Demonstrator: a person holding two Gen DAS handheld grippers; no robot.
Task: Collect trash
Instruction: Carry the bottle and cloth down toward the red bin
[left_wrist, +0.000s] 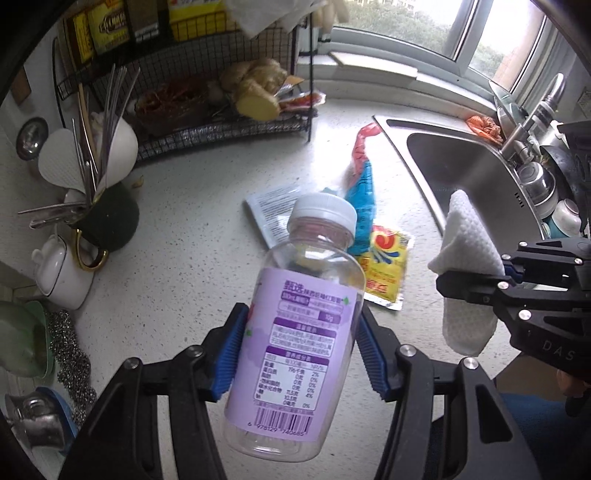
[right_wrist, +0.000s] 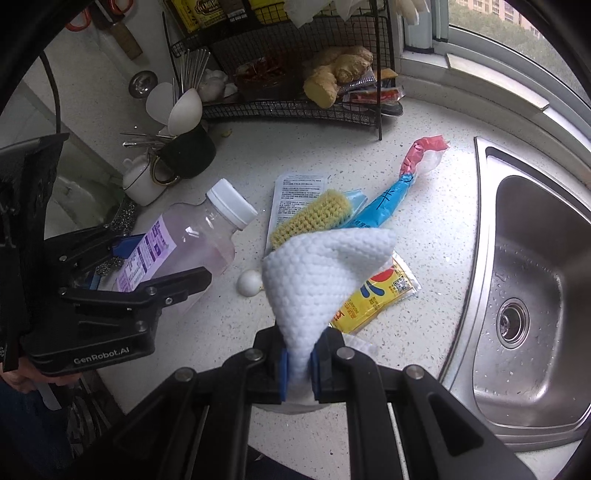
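From the left wrist we see our left gripper (left_wrist: 301, 350) clamped on a clear plastic bottle (left_wrist: 295, 328), blue pads pressing its purple label on both sides. The bottle hangs above the countertop (left_wrist: 184, 258), its long axis running away from the camera, white cap pointing toward the sink (left_wrist: 461, 166). Beyond the cap, on the counter near the sink's left rim, lie a white printed packet (left_wrist: 271, 206), a blue-and-red plastic wrapper (left_wrist: 364, 173) and a yellow sachet (left_wrist: 386, 266). At the right our right gripper (left_wrist: 476, 284) holds a white paper towel (left_wrist: 465, 258). A wire rack (left_wrist: 221, 110) with ginger stands at the back edge; a dark utensil cup (left_wrist: 110, 218) sits at the left.

From the right wrist our right gripper (right_wrist: 299, 365) is pinched tight on the paper towel (right_wrist: 321, 273), which rises from the pads in a cone and hides part of what lies behind. Past it on the countertop (right_wrist: 443, 229) we see a yellow scrub brush (right_wrist: 314, 218) over the printed packet (right_wrist: 295, 192), the wrapper (right_wrist: 402, 184) pointing toward the back right, the yellow sachet (right_wrist: 376, 295) and a small white ball-like thing (right_wrist: 249, 282). At the left the bottle (right_wrist: 184, 243) sits in our left gripper (right_wrist: 147, 266), cap aimed up-right. The sink (right_wrist: 535, 295) fills the right.
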